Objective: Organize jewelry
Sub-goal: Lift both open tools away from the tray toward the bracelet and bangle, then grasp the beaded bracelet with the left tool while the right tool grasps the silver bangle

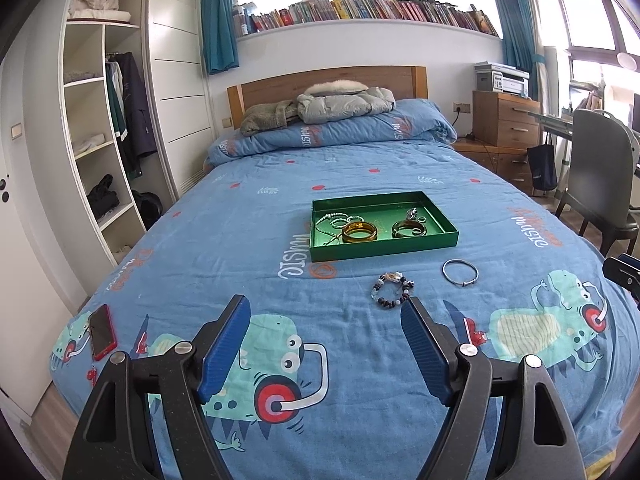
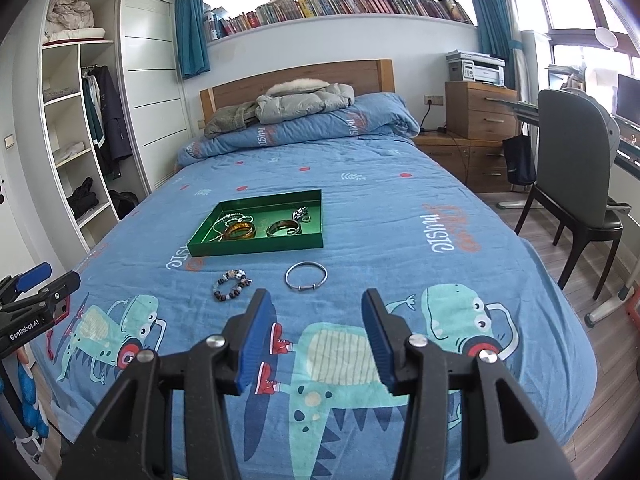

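A bed (image 1: 280,216) covered by a blue cartoon-print quilt fills both views, with a folded grey jacket (image 1: 344,105) lying near its wooden headboard (image 1: 320,80). A wardrobe (image 1: 100,132) with open shelves stands to the bed's left in the pictures; a chair (image 2: 576,184) stands to its right. On the quilt rests a shallow green tray (image 1: 384,247) holding an amber bangle (image 1: 359,232), a darker bangle (image 1: 408,229) and thin chains (image 1: 330,222). Just in front of the tray, on the bare quilt, lie a beaded bracelet (image 1: 393,290) and, beside it, a plain silver bangle (image 1: 460,273), apart from each other. A red phone (image 1: 102,332) lies near the bed's left corner. The left gripper (image 1: 326,314) hovers over the quilt, jaws wide apart and empty. The right gripper (image 2: 318,308) likewise hovers, jaws apart with nothing between them.
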`<state>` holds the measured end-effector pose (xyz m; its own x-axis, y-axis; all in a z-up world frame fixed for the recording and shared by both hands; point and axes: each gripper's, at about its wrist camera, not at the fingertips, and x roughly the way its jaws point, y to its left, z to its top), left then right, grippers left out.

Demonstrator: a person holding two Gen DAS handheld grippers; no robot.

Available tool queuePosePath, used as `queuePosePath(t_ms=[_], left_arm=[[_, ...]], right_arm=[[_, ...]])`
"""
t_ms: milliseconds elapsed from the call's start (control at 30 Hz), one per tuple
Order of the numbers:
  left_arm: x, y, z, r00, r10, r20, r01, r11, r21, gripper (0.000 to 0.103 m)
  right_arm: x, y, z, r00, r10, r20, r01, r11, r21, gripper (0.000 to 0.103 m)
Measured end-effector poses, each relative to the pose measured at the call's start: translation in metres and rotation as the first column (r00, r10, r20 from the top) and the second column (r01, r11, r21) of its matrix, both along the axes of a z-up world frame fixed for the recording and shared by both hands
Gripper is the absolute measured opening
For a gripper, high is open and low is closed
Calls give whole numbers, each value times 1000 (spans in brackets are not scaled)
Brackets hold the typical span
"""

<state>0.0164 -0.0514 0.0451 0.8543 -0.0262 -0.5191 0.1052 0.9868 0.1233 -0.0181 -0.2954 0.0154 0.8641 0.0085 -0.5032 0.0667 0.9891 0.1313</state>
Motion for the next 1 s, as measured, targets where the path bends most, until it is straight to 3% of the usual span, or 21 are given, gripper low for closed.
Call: queuePosePath(t_ms=[533, 1000], left_arm=[[45, -17, -33, 993, 62, -100, -59, 997, 41, 77], [83, -13, -84, 974, 112, -195, -104, 993, 55, 74]], right_arm=[[47, -22, -38, 996, 43, -73, -42, 999, 16, 45], [90, -42, -77, 990, 62, -124, -57, 998, 41, 45]])
